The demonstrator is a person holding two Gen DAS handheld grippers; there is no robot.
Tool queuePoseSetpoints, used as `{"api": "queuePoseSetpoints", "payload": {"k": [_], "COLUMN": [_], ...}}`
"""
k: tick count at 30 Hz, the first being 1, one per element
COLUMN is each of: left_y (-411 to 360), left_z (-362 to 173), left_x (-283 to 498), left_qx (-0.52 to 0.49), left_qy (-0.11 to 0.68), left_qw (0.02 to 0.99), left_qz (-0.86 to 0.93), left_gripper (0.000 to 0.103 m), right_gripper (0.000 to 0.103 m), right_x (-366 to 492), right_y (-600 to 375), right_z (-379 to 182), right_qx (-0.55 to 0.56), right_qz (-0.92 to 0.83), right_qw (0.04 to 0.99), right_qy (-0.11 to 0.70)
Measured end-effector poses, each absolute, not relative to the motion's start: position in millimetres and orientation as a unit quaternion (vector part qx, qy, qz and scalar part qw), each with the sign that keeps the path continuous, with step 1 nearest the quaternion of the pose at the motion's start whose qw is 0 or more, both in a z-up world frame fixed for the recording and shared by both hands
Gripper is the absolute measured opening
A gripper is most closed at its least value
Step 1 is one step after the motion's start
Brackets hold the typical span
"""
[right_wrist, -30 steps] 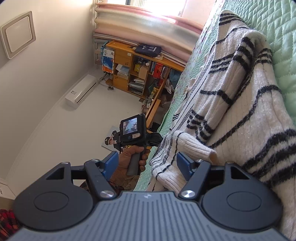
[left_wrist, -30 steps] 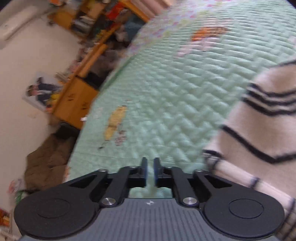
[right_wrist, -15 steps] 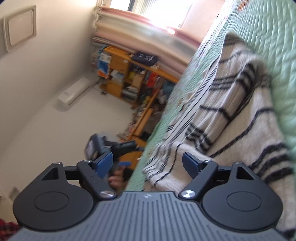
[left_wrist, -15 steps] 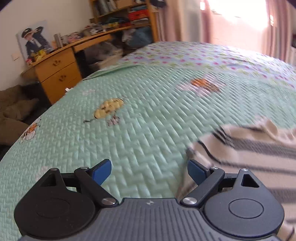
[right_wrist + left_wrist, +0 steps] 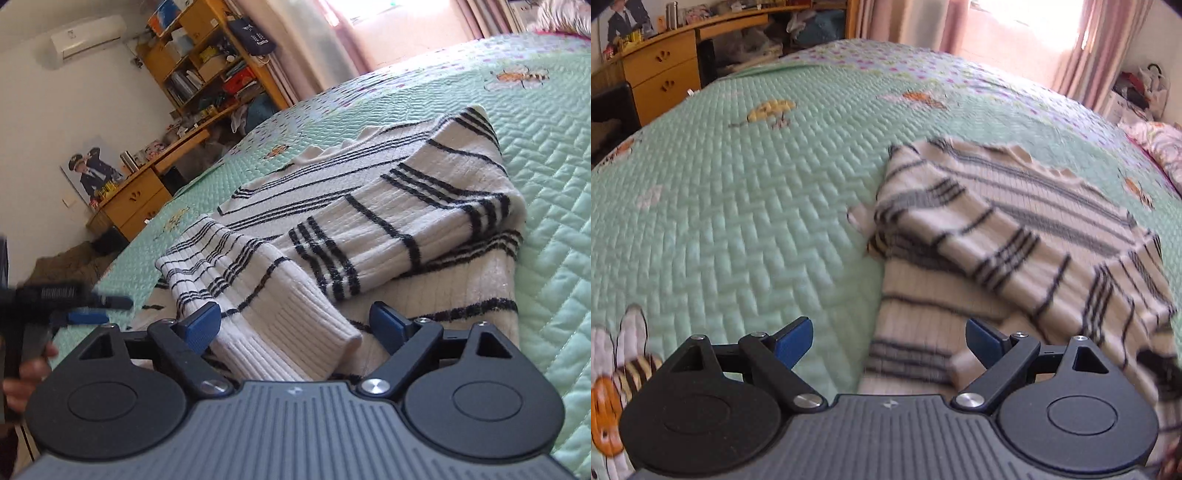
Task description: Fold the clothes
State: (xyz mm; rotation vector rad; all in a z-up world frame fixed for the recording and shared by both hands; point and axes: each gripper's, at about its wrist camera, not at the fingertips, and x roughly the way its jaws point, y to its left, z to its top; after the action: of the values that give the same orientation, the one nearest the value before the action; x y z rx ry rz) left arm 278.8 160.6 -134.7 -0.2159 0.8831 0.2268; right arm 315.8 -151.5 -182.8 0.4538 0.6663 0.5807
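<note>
Lying on a mint-green quilted bedspread (image 5: 746, 206), toward its near edge: a white, black-striped knit sweater (image 5: 388, 206), both sleeves folded across the body. Hovering over the hem, left gripper (image 5: 888, 343), blue fingers (image 5: 796, 338) spread wide, nothing between. Right gripper (image 5: 295, 326) wide too, just narrowing, a ribbed sleeve cuff (image 5: 295, 332) lying loose between, ungripped.

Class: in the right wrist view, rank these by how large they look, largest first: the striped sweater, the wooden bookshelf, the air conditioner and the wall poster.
1. Striped sweater, though its nearness inflates it.
2. Wooden bookshelf.
3. Air conditioner and wall poster: look about alike, so unranked.
</note>
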Motion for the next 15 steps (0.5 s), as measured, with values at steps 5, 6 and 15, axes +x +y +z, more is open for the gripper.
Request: {"api": "queuePoseSetpoints", "payload": {"k": [5,6,15], "left_y": [152.3,152.2,146.9], "left_z": [-140.0,-140.7,-142.2], "left_x": [249.6,246.1,240.9], "left_qx": [-0.104,-0.113,-0.133], "left_qy": [0.428,0.429,0.426], "left_qw": [0.891,0.890,0.890], "left_qz": [0.107,0.103,0.096], "left_gripper": [0.091,0.091,0.092], "right_gripper": [0.014,0.012,0.011], "right_x": [311.4,308.5,291.9], "right_y": [-159.0,-158.2,-163.2], "right_z": [-187.4,-185.7,-181.2], "right_qx": [0.246,0.249,0.317], "right_qz": [0.289,0.292,0.273], "right_qw": [0.865,0.864,0.843], "right_qy": [0.328,0.325,0.337]}}
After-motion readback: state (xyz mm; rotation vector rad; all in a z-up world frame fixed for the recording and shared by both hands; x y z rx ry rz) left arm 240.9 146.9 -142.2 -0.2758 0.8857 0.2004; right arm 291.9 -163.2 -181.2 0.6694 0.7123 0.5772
